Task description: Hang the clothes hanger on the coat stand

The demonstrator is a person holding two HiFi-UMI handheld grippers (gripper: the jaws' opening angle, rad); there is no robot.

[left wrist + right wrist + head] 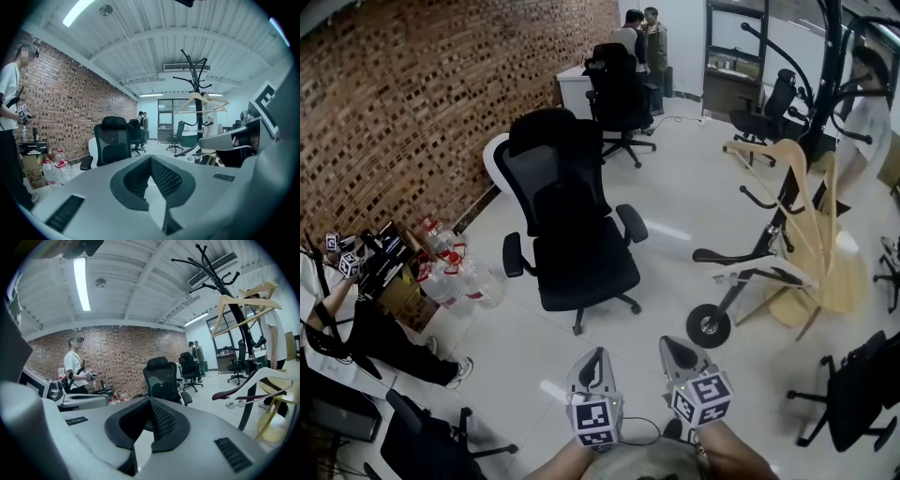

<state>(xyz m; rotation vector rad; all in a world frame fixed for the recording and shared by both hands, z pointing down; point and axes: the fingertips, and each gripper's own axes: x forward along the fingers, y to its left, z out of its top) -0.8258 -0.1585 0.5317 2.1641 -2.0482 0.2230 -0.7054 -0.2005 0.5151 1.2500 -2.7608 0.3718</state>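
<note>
Left gripper (597,356), right gripper (676,347): jaws closed, empty; hanger (199,97) hangs level on stand (197,70).

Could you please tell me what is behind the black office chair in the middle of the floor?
Just behind the black office chair, what looks like a white chair shows only its curved back edge; its seat and base are covered.

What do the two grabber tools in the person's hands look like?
The left gripper and right gripper are matching pale grey shells that taper to a point. Their fingers have black, dotted pads inside a dark rim. Each carries a cube with black-and-white square markers. A thin black cable loops between them.
</note>
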